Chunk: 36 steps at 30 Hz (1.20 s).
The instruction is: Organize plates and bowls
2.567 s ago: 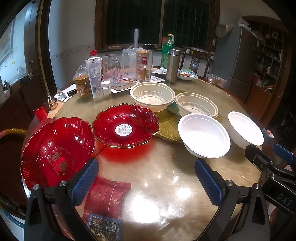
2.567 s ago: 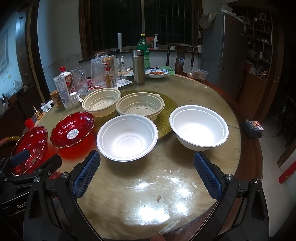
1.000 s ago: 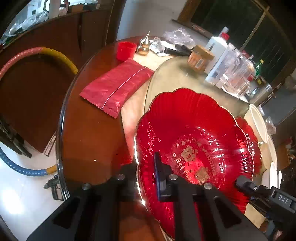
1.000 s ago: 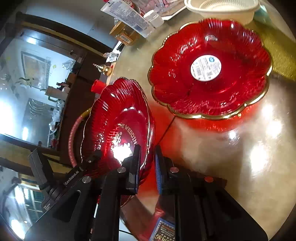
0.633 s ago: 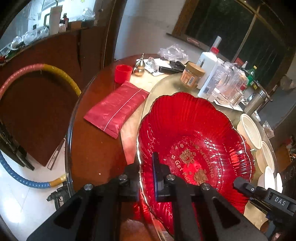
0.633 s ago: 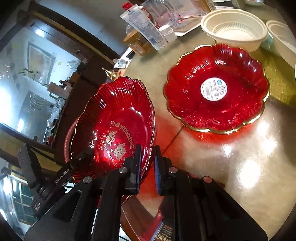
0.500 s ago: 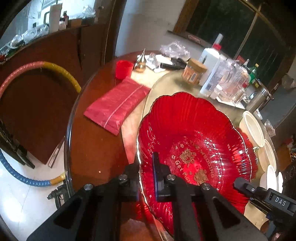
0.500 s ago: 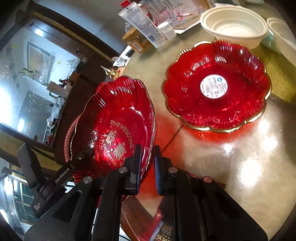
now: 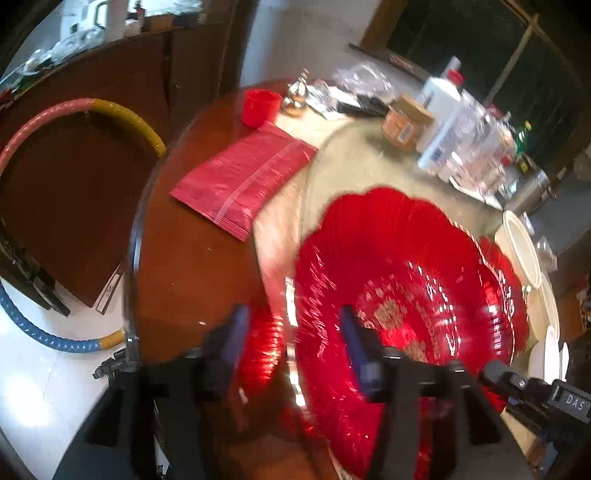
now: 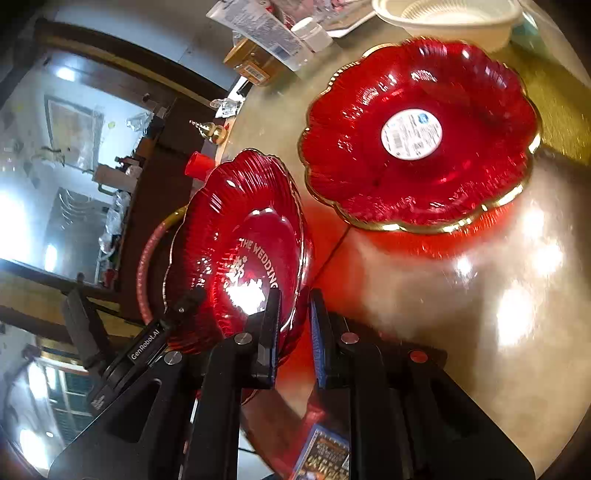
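A red scalloped plate with gold lettering [image 9: 399, 295] is tilted above the table's left edge. My left gripper [image 9: 293, 332] straddles its near rim; its jaws are opening and the blue pads [image 9: 236, 332] stand clear of the glass. My right gripper [image 10: 295, 325] is shut on the opposite rim of the same plate [image 10: 240, 240]. A second red plate [image 10: 417, 136] with a white sticker lies flat on the table to the right. White bowls [image 9: 517, 251] stand beyond it, one of them being the ribbed bowl [image 10: 443, 18] at the top.
A red foil packet [image 9: 243, 181] and a red cup [image 9: 258, 107] lie near the round table's edge [image 9: 133, 258]. Bottles and jars [image 9: 443, 122] crowd the far side. A hoop [image 9: 74, 110] leans beside the table. A printed packet [image 10: 325, 458] lies under my right gripper.
The left gripper's jaws, shut on the lettered plate's rim half a second ago, have parted. The right gripper keeps its grip on the plate.
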### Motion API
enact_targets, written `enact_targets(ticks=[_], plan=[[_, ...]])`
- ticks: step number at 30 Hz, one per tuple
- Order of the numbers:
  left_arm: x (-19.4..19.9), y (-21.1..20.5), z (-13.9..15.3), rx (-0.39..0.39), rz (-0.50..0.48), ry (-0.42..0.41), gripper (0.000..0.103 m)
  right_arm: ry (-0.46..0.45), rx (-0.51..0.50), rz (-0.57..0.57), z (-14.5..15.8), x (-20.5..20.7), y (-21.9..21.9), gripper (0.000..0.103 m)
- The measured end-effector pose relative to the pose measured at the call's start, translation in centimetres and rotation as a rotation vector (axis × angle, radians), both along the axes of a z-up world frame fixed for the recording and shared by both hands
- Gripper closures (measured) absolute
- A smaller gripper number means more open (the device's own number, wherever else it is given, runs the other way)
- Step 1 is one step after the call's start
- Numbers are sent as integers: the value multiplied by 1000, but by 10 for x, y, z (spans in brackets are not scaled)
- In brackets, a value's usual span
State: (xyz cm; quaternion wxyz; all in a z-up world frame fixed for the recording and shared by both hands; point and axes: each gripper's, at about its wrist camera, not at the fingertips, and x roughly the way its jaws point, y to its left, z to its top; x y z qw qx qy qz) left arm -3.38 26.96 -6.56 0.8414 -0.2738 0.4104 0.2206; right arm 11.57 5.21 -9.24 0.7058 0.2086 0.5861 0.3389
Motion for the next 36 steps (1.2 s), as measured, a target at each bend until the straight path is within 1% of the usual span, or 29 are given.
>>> enact_targets(ticks=[3,4,5,6,7,8,9,10,12,15,16,17,18,20,21,22,24,26,29,31,34,36], plan=[[-13,7,12,51,66,-19,33,-13,30,-33,5,-2,-16,87],[-19,11,18,68,91,-33,27,-17,53,-50,9,-3,-24,87],[-22,13,23,72,103,-45,25,-21,69,-60,12,-4,-30,87],[-25,15,29,74,113,-63,25,-28,83,-68,16,-4,-36,79],[-28,16,38,83,120,-85,24,-39,102,-81,20,-5,-44,59],[-28,17,44,89,119,-99,22,-46,113,-97,23,-5,-51,45],[-26,15,52,93,109,-117,21,-54,123,-121,25,-5,-58,25],[-21,12,61,92,87,-136,19,-64,132,-156,28,-5,-67,22],[-1,2,77,90,13,-152,19,-64,141,-231,30,-2,-84,22],[39,-23,95,60,-154,-161,18,-21,153,-333,25,8,-108,22],[54,-32,100,51,-207,-151,18,-8,149,-355,23,12,-113,22],[74,-43,103,42,-280,-143,18,5,146,-377,21,16,-118,22],[86,-51,104,32,-326,-134,18,15,147,-386,19,21,-120,22],[120,-69,101,24,-408,-84,18,35,161,-386,16,28,-123,22],[133,-76,99,11,-437,-65,18,43,165,-381,16,31,-122,22],[152,-84,94,-24,-482,-37,18,52,172,-377,16,34,-121,22],[173,-92,87,-60,-509,-9,18,58,182,-373,13,41,-120,22],[199,-99,76,-75,-537,35,18,67,183,-373,9,48,-120,22],[220,-101,60,-71,-515,90,18,99,204,-376,2,56,-118,22],[226,-100,52,-70,-513,116,18,102,216,-374,-1,59,-119,22],[235,-105,41,-95,-526,149,20,97,224,-374,-6,63,-118,22],[238,-111,36,-100,-546,157,21,104,226,-364,-9,65,-116,22]])
